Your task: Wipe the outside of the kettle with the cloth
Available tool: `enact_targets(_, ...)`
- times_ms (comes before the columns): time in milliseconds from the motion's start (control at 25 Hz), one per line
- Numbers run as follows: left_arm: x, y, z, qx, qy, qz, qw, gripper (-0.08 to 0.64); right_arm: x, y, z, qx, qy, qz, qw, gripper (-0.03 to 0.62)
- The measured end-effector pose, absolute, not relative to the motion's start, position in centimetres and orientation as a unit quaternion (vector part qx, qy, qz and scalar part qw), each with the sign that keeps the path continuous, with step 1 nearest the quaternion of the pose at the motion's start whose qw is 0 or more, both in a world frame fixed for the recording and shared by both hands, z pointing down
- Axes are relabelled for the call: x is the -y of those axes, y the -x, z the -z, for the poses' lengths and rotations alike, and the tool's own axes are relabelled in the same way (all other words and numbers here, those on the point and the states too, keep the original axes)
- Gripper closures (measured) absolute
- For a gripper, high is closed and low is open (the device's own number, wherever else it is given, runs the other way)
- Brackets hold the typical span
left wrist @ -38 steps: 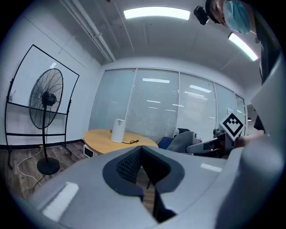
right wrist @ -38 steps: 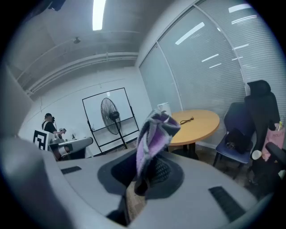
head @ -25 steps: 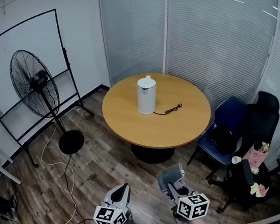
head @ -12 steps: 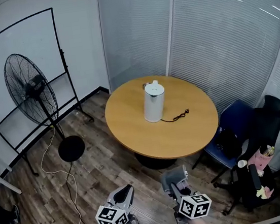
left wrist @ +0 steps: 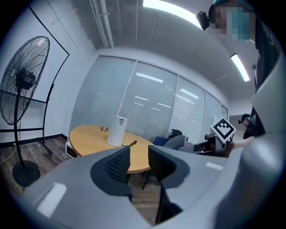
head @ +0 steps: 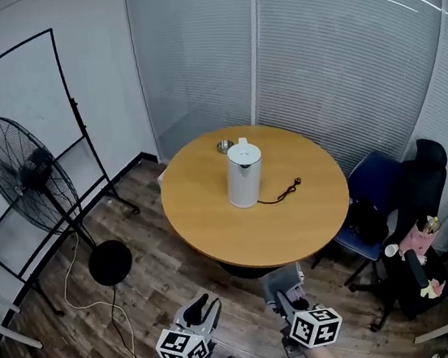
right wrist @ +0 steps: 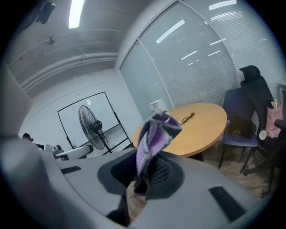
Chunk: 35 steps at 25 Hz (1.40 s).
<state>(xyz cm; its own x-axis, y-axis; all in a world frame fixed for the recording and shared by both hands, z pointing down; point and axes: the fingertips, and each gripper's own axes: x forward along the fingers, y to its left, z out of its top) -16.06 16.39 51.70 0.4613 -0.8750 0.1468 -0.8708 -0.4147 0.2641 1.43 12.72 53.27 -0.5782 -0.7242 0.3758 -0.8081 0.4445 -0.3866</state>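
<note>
So, my left gripper is empty, its jaws opening on nothing. The white plastic kettle stands upright on the round wooden table, well apart from me. My right gripper is clamped on the purple-and-grey cloth. I reckon this is the approach: next, get close and steady the kettle.

The grey left gripper and right gripper each carry a black-and-white marker cube.
</note>
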Motion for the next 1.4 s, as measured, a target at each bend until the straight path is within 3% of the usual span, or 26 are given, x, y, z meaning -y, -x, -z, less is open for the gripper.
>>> enact_targets(520, -12.0, 17.5, -53.7, 0.490, -0.853, 0.001, 0.177, 0.428, -9.6, -0.5, -54.4, 0.825, -0.481, -0.285, 0.082, 0.551)
enact_targets(1400, 4.5, 15.5, -52.5, 0.534, -0.830, 0.005, 0.161, 0.428, 8.8, -1.1, -54.1, 0.855, -0.428, -0.281, 0.080, 0.551)
